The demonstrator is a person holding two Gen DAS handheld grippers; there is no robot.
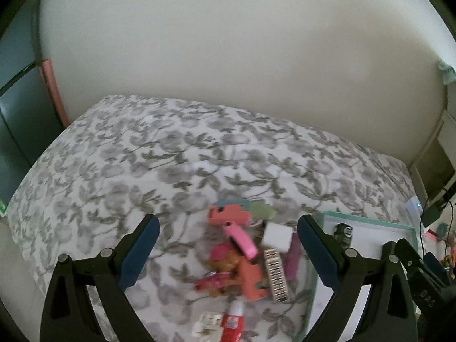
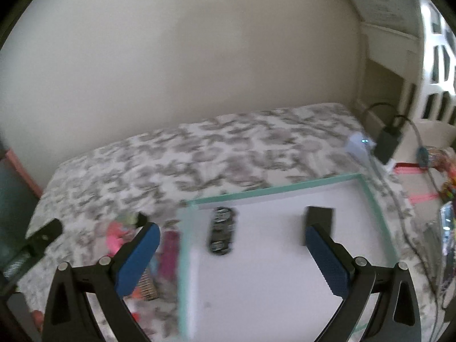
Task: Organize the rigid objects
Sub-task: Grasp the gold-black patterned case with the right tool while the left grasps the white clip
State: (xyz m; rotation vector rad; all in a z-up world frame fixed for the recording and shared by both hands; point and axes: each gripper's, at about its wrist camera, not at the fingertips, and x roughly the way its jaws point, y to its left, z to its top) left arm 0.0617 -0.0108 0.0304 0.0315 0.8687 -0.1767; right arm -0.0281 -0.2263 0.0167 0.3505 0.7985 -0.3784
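Both our grippers, left (image 1: 228, 252) and right (image 2: 232, 256), hovered wide open and empty, fingers framing the toy pile (image 1: 245, 259) and the tray (image 2: 379, 216).

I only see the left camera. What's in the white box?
Observer: The right camera shows two things in the box: a dark oval gadget and a black block.
Operator: Is the right gripper holding anything?
Observer: No, the right gripper is open and empty, above the box.
Operator: What's past the box?
Observer: A black charger with cables, off the bed's right edge.
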